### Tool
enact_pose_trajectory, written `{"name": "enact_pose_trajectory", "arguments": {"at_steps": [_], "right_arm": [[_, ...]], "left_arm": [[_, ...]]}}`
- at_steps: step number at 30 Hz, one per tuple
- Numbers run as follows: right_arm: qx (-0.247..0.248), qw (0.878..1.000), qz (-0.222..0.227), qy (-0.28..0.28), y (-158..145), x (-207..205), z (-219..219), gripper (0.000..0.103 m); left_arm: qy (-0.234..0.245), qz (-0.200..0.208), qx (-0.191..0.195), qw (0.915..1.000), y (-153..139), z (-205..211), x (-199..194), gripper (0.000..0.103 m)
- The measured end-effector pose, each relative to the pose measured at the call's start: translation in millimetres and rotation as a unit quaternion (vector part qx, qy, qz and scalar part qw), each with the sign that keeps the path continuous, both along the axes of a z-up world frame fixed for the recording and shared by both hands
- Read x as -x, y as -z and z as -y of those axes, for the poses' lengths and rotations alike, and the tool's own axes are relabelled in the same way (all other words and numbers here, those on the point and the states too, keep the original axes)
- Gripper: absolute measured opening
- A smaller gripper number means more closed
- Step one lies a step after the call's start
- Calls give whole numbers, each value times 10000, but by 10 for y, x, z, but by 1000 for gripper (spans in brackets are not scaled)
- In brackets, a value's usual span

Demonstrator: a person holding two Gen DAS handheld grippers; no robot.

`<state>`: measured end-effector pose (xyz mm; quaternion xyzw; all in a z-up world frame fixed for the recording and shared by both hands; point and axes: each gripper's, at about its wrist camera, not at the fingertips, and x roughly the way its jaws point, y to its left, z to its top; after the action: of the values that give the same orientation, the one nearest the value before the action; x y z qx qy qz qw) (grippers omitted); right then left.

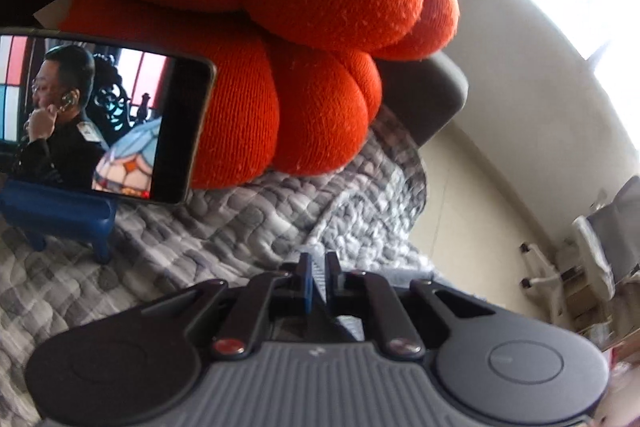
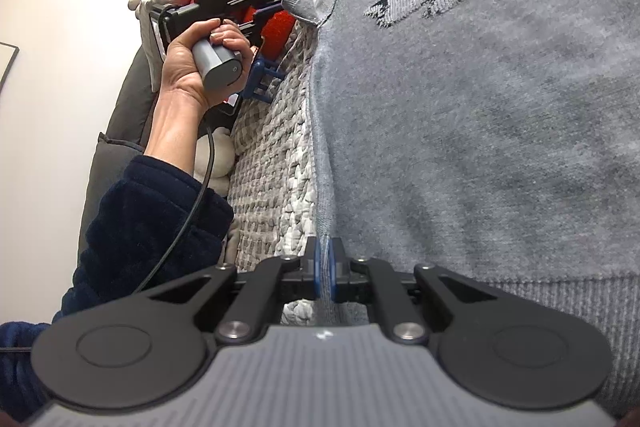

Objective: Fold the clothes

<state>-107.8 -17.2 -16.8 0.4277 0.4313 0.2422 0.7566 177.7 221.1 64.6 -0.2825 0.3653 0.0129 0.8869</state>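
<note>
Sweater (image 2: 480,115), grey knit with a dark pixel motif, spread flat across the grey checked quilt (image 2: 272,163), side edge pinched tight in the right gripper (image 2: 325,267), jaws closed on the fabric. Left gripper (image 1: 316,267) likewise clamped on a strip of that same grey knit, seen from the right wrist view gripped by a hand (image 2: 200,67) in a dark fleece sleeve (image 2: 140,219). Just beyond: an orange knot cushion (image 1: 312,27) and a phone (image 1: 100,115) playing video on a blue stand (image 1: 60,215).

Black gripper (image 2: 325,267) with blue-padded fingers (image 2: 319,267), ribbed grey body; navy fleece sleeve (image 2: 140,223).
</note>
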Motion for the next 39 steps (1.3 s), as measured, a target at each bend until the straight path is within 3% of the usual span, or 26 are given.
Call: {"name": "enact_pose_trajectory", "arguments": {"at_steps": [6, 9, 11, 12, 13, 17, 20, 28, 33, 36, 39], "right_arm": [[-46, 10000, -19, 23, 17, -16, -32, 7], [-5, 10000, -37, 62, 14, -40, -4, 7], [-4, 10000, -48, 68, 17, -59, -4, 7], [-7, 10000, -35, 52, 13, -69, -15, 7], [-10, 10000, -22, 35, 9, -79, -26, 7], [-21, 10000, 30, -11, -7, -109, -70, 7], [-38, 10000, 43, -13, -9, -121, -74, 7], [-8, 10000, 58, -12, -3, -134, -76, 7], [-28, 10000, 70, -10, 0, -121, -59, 7], [-34, 9999, 104, -12, -7, -139, -73, 7], [-109, 9998, 137, 33, -14, -151, -79, 7]], "left_arm": [[294, 136, 18, 9995, -52, 262, 19, 2], [136, -183, -52, 9997, -10, 210, 76, 3], [-25, -415, -76, 9991, 30, 135, 132, 18], [-136, -476, 29, 9988, 55, 41, 183, 39], [-248, -536, 134, 9982, 80, -54, 235, 47], [-613, -609, 442, 9953, 110, -359, 451, 49], [-578, -582, 576, 9950, 97, -428, 571, 52], [-95, -963, 881, 9914, 177, -15, 804, 52], [-73, -1041, 1474, 9836, 259, 28, 927, 52], [-37, -1012, 1376, 9853, 287, 64, 888, 62], [-102, -1065, 1536, 9823, 404, 83, 837, 62]]}}
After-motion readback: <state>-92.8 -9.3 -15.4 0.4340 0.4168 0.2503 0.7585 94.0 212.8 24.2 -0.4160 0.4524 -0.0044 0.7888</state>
